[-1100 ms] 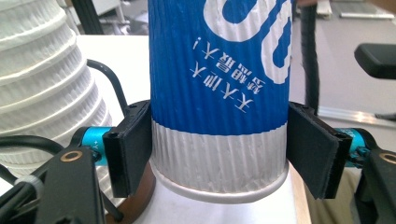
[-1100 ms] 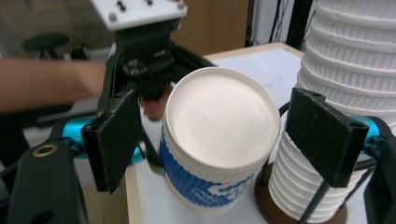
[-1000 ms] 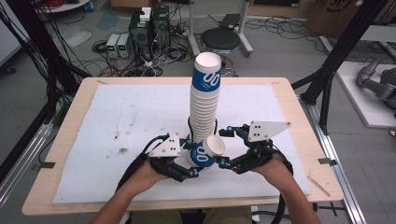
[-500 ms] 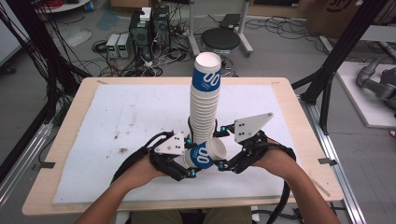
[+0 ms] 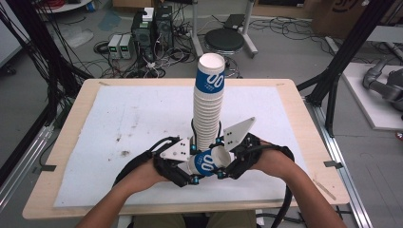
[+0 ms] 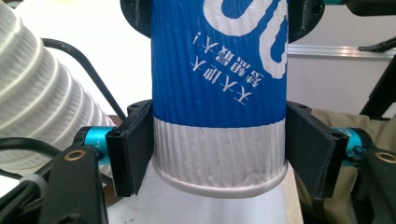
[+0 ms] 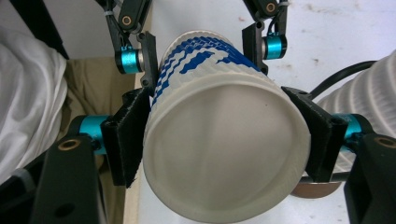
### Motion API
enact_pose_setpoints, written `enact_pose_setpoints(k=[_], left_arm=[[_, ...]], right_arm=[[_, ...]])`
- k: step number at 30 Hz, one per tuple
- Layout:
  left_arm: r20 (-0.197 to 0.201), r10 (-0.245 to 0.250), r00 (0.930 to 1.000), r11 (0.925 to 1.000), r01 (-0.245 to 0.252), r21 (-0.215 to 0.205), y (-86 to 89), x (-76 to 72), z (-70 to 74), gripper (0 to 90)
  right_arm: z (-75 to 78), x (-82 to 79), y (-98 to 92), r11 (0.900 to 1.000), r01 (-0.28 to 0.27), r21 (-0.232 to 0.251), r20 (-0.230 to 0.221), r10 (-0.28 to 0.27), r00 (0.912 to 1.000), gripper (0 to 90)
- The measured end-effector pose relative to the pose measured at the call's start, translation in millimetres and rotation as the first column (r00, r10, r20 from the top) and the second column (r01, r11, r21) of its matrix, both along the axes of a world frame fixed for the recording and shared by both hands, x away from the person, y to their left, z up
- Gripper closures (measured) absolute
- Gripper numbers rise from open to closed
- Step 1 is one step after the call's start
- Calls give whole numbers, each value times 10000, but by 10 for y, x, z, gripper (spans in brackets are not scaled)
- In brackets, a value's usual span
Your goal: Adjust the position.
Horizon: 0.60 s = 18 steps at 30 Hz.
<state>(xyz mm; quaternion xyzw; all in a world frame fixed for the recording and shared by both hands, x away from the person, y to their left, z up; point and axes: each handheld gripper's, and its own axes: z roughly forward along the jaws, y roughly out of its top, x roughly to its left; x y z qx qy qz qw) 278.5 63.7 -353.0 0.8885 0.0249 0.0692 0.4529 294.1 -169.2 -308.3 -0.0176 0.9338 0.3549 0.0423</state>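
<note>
Cup (image 5: pixel 208 163), blue and white, held on its side between both grippers at the near middle of the table (image 5: pixel 95 95), just in front of the stack (image 5: pixel 208 104). Rim end faces the right gripper (image 5: pixel 228 164); base end faces the left gripper (image 5: pixel 192 166).

Left gripper: jaws have just been closing, cup between them. In the left gripper view both pads press the cup (image 6: pixel 218 107) at its white ribbed band near the bottom ring, one on each side. Beyond, the other gripper's jaws sit on the blue part of the same cup.

Right gripper: in the right gripper view its jaws clamp the cup (image 7: pixel 224 140) near the wide rim, pads tight against both flanks; the mouth faces the camera. Farther along, the left gripper (image 7: pixel 201 46) pinches the narrow end.

Stack: tall column of nested cups, upright on the white sheet (image 5: pixel 119 118), leaning slightly, top cup blue-banded. Its ribbed side shows at the left edge of the left gripper view (image 6: pixel 42 93) and the right edge of the right gripper view (image 7: pixel 364 98). Held cup lies just beside the stack's foot; whether it touches, I cannot tell.

Hands come in from the near edge, close together.
</note>
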Motion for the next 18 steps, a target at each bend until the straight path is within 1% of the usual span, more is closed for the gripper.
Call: enact_pose_setpoints(k=[3, 4, 6, 10, 11, 12, 14, 15, 16, 17, 18], left_arm=[[-47, -70, 10000, 10000, 70, 13, -4, -1, -11, 281], [-65, -56, 10000, 10000, 56, -13, -9, -2, -18, 256], [-102, -16, 9999, 9999, 15, -122, -15, -5, -36, 234], [-275, -57, 9996, 9977, 38, -671, -5, -15, -76, 221], [-318, -85, 9995, 9967, 59, -814, 4, -13, -84, 209], [-315, -77, 9995, 9953, 46, -964, 16, -12, -91, 200], [-359, -34, 9993, 9910, -14, -1340, 47, -15, -108, 195], [-310, -17, 9995, 9882, -31, -1529, 67, -13, -114, 187], [-356, 25, 9994, 9838, -89, -1793, 87, -14, -122, 187], [-399, 72, 9992, 9793, -151, -2020, 110, -13, -127, 185], [-437, 149, 9989, 9730, -246, -2295, 131, -13, -132, 185]], right_arm=[[-7, 6, -5, 9999, -139, -17, -114, 139, 9998, 296], [-17, 10, -13, 9998, -178, 32, -156, 178, 9997, 295], [-29, 12, -26, 9999, -153, 36, -263, 154, 9995, 291], [-56, 16, -49, 9999, -138, 93, -412, 142, 9991, 290], [-62, 19, -57, 9997, -153, 166, -423, 160, 9990, 289], [-64, 17, -70, 9996, -140, 233, -525, 152, 9985, 289], [-61, 16, -101, 9989, -104, 461, -600, 132, 9981, 290], [-49, 16, -143, 9975, -26, 703, -621, 70, 9980, 290], [-49, 16, -143, 9975, -26, 703, -621, 70, 9980, 290], [-38, 17, -193, 9951, 60, 988, -654, 5, 9979, 290], [-38, 17, -193, 9951, 60, 988, -654, 5, 9979, 290]])
